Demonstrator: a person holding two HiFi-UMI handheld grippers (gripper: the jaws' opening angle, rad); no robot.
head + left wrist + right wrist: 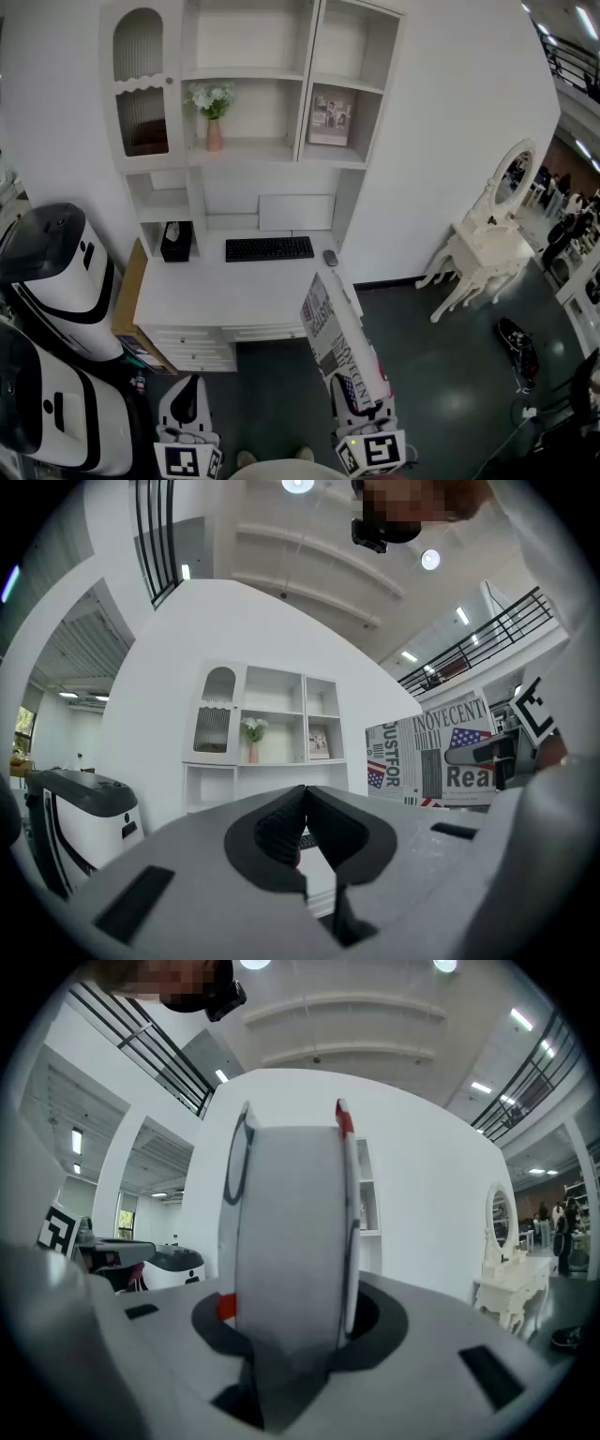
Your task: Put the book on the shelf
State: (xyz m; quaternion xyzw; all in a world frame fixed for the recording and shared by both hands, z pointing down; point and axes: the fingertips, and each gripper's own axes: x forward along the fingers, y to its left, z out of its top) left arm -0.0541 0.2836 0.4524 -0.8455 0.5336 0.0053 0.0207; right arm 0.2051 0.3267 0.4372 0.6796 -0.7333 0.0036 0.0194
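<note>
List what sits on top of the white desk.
A black keyboard, a dark mouse to its right and a black box at the left sit on the desk. The book held in the right gripper covers its front right corner.

— What is the book (339,345) wearing?
— It is showing white newspaper-print covers with black lettering, plus flag patches in red, white and blue; its page edge is looking pale grey, with red flecks at the cover edges.
— And the shelf (251,150)?
— It is gleaming plain white, and the desk (216,291) is matching it. The keyboard (269,248) and the box (176,241) are showing black.
— The vase (215,136)?
— It is glowing pink, and the flowers (212,96) are showing white.
— The left gripper (305,803)?
— It is showing pale grey with black pads (279,829); its cube (187,461) is carrying black-and-white square markers.
</note>
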